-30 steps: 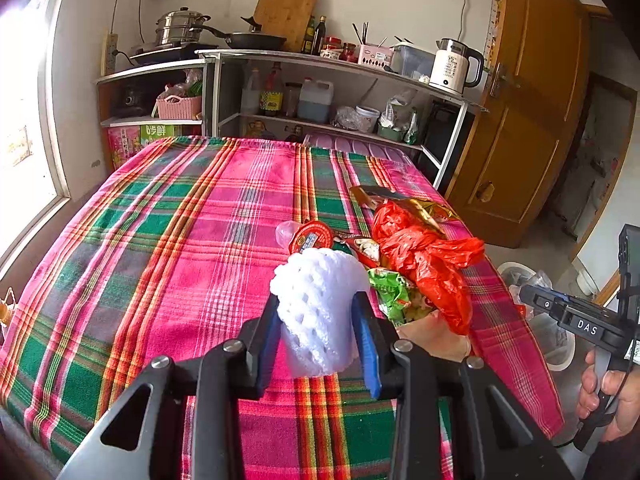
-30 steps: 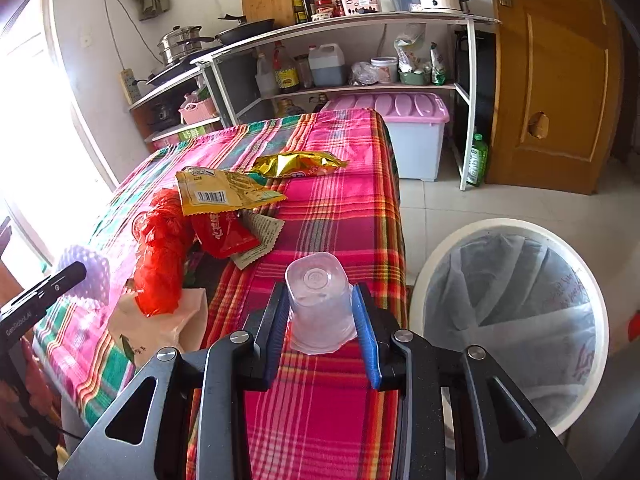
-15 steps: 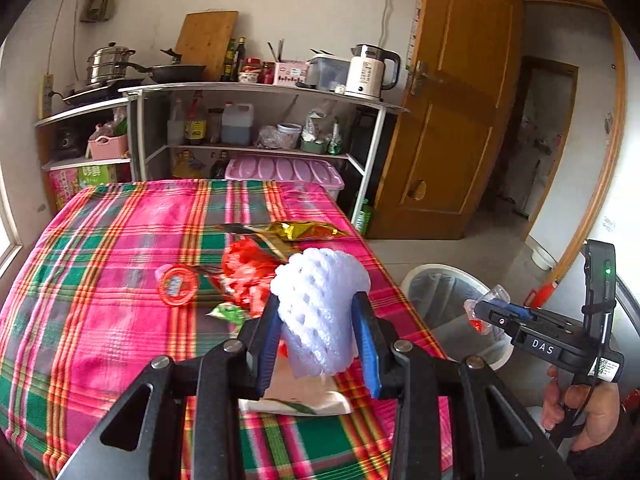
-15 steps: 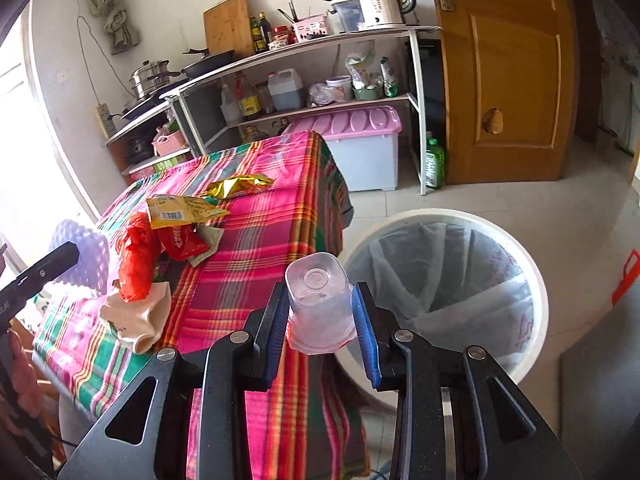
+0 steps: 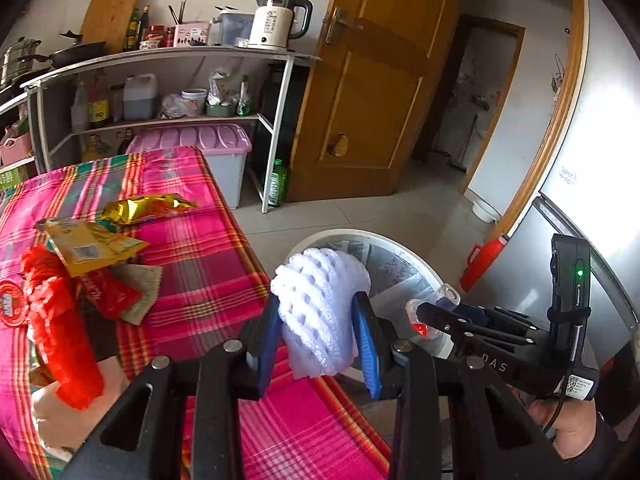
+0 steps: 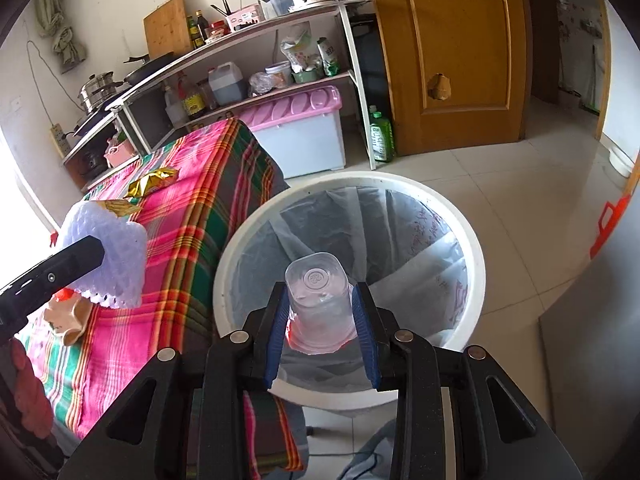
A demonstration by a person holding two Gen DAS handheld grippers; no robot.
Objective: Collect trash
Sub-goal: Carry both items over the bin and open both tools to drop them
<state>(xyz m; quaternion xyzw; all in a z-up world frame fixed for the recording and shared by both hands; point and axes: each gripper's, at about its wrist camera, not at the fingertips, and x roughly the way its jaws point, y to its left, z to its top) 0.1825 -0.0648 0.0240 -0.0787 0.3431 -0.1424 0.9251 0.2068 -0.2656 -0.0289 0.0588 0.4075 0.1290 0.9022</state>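
The left gripper (image 5: 318,326) clamps a white foam net (image 5: 320,304) by the table edge; the right gripper (image 6: 320,320) grips a clear cup (image 6: 318,300) (upside down) above the lined bin (image 6: 476,248).

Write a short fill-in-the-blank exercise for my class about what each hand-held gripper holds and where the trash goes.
1. The left hand-held gripper holds a white foam ____.
2. The right hand-held gripper holds a clear plastic ____.
3. The white bin is lined with a plastic ____.
4. A gold wrapper lies on the plaid ____.

Missing words: net; cup; bag; tablecloth
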